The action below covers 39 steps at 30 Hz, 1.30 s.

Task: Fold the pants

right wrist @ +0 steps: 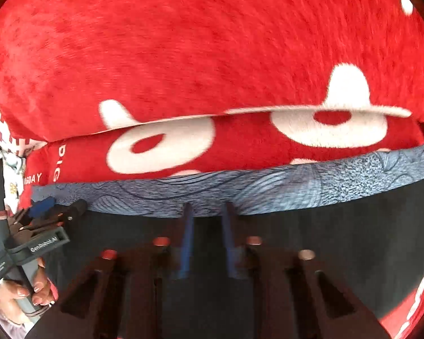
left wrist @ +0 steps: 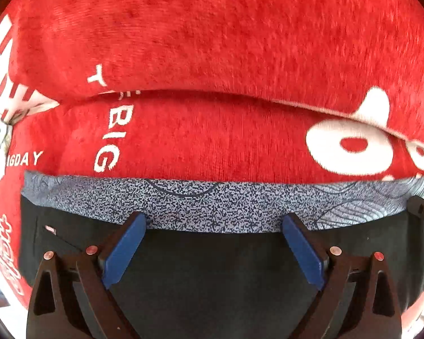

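A red plush blanket (left wrist: 212, 42) with white letters covers the whole surface. The black pants (left wrist: 212, 254), with a blue patterned waistband (left wrist: 212, 206) on the far edge, lie on it, near the cameras. The left gripper (left wrist: 214, 223) stands wide open above the waistband edge. The right gripper (right wrist: 206, 212) is clenched at the waistband; whether cloth is pinched cannot be told.

Right hand-held gripper (right wrist: 206, 212) points down at the dark pants (right wrist: 339, 240), its blue fingers (right wrist: 187, 243) blurred with a narrow gap showing between them, tips at the blue patterned waistband (right wrist: 268, 195); whether cloth is pinched, can't tell. Left hand-held gripper (right wrist: 56, 207) at the left edge, tips at the same waistband, a hand (right wrist: 28, 291) wrapped round its grey handle. Pants lie on a red fleece blanket (right wrist: 183, 56) with white ring shapes and lettering, a fold running across just beyond the waistband.
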Each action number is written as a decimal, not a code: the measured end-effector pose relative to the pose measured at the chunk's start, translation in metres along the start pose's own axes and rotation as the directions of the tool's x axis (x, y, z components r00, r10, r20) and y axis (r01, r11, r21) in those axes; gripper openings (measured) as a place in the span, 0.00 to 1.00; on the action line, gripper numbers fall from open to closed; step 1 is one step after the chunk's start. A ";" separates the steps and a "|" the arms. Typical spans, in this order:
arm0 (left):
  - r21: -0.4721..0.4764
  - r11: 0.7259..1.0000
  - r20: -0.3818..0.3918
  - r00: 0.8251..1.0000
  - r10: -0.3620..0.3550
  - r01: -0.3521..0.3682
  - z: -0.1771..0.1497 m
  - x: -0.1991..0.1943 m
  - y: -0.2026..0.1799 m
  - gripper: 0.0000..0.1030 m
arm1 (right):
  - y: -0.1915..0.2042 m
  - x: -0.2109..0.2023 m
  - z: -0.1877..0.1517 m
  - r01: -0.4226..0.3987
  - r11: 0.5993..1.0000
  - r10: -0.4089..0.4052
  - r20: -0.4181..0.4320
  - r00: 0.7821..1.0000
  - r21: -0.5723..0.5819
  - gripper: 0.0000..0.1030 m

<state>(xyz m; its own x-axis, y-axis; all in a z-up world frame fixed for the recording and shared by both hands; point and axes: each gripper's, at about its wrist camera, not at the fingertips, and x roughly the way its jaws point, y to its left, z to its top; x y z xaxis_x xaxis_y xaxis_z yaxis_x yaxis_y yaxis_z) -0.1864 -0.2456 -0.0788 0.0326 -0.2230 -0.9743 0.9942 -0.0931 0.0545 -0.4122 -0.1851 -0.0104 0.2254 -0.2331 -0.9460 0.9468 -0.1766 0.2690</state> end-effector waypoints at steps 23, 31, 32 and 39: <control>0.089 0.992 -0.109 0.991 -0.083 0.093 -0.048 -0.055 -0.115 0.95 | -0.156 -0.114 -0.073 0.108 0.923 -0.117 0.002 0.993 0.369 0.33; 0.154 0.985 -0.125 0.991 -0.057 0.076 -0.073 -0.040 -0.184 0.95 | -0.242 -0.115 -0.106 -0.024 0.758 -0.027 0.068 0.997 0.652 0.34; 0.149 0.986 -0.122 0.991 -0.057 0.075 -0.074 -0.041 -0.184 0.96 | -0.248 -0.115 -0.106 -0.038 0.751 -0.012 0.072 0.997 0.660 0.32; 0.138 0.989 -0.150 0.988 -0.029 0.050 -0.072 -0.037 -0.185 0.99 | -0.267 -0.118 -0.103 -0.019 0.761 -0.037 0.072 0.997 0.648 0.16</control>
<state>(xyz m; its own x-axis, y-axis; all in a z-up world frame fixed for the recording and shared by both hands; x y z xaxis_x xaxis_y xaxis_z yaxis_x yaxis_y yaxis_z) -0.3643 -0.1500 -0.0683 0.0187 -0.0725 -0.9972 0.9710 -0.2366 0.0354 -0.6676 -0.0121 0.0106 0.1731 -0.2947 -0.9398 0.5678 -0.7498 0.3397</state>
